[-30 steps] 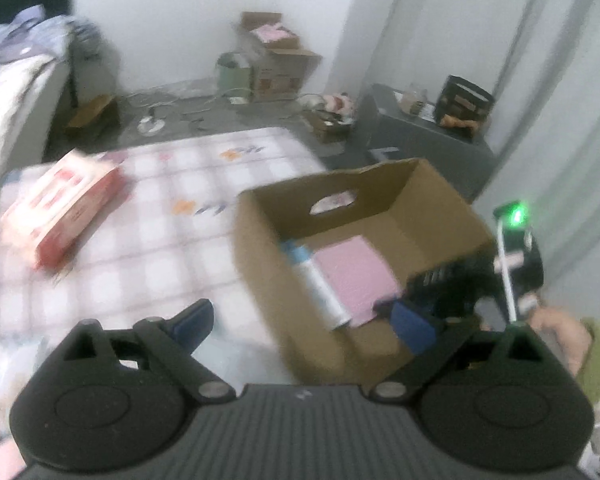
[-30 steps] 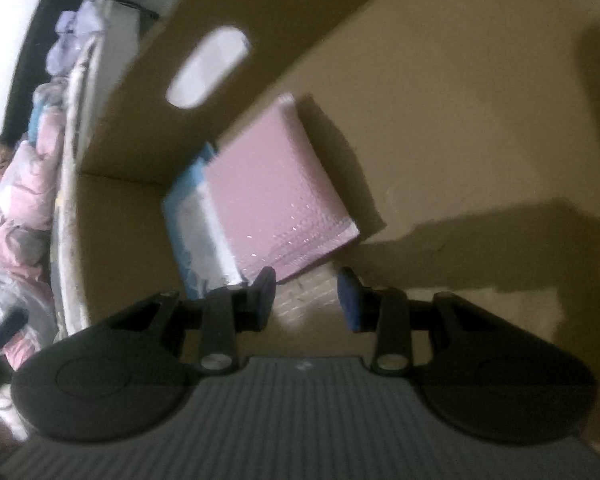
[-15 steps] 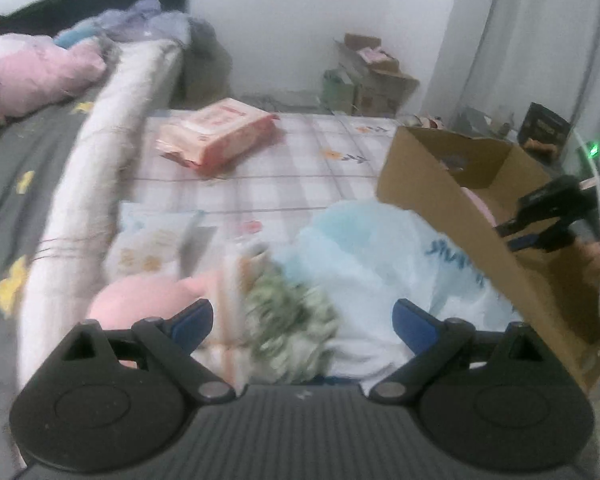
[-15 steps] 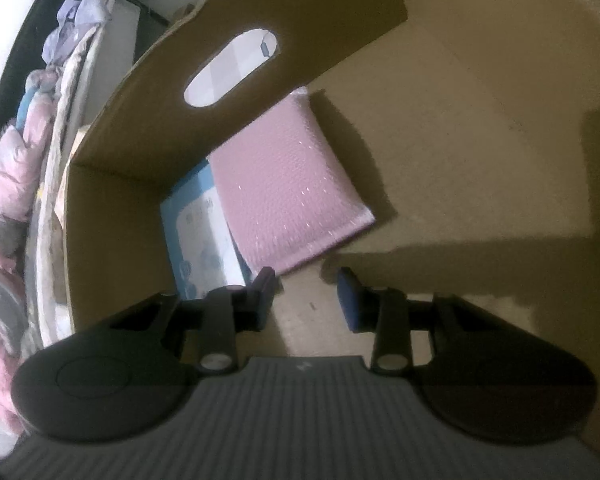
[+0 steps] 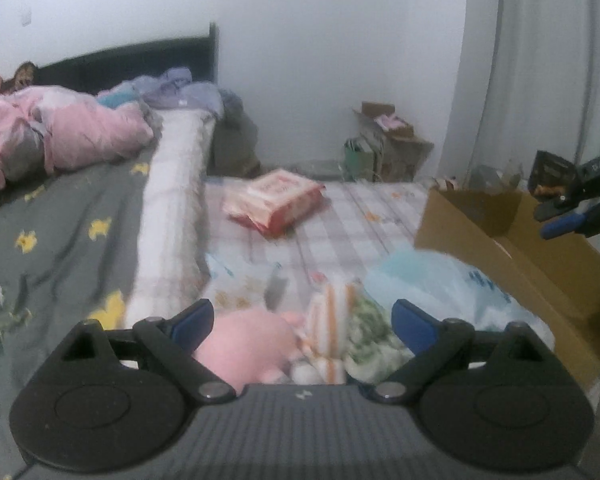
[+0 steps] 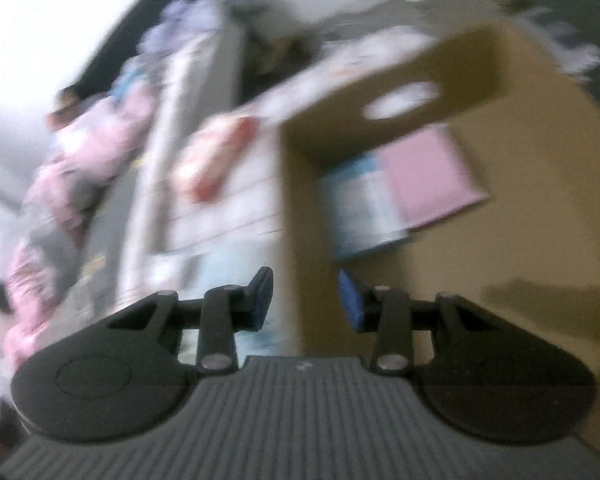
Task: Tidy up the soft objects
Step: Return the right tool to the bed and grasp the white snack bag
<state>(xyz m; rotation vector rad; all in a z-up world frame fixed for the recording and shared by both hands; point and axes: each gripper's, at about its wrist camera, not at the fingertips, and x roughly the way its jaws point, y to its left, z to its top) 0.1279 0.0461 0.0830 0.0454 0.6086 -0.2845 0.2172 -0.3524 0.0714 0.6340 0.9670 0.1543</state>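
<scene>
Left hand-held gripper (image 5: 302,318) is hanging with its jaws spread wide and empty, low over a heap of soft things on the checked mattress (image 5: 340,220).

- Pink plush (image 5: 248,346) is lying nearest the left blue pad, just beside a striped orange-and-white cloth (image 5: 330,320) and a crumpled green-patterned fabric (image 5: 370,334). All three are touching in one pile.
- A pale blue plastic bag (image 5: 440,284) is sitting behind the pile, pressing against the outer wall of the cardboard box (image 5: 540,276).
- A red-and-white soft pack (image 5: 276,198) is lying well apart, further up the mattress.

Right hand-held gripper (image 6: 305,294) is also empty, jaws parted, with the edge of the box wall lying between the pads in its own view, which is heavily blurred. Inside the box a pink padded mailer (image 6: 432,174) and a blue-and-white pack (image 6: 360,204) are lying flat, side by side.

Handling judgement: the plush is looking light and squashy; it should compress under the pads, so a deep bite across the bulk of the body is safer than pinching an edge. The cloths are limp and likely to drape or snag together if taken by a corner. The bag film is looking slick; a gathered fold would hold better than a flat face.
</scene>
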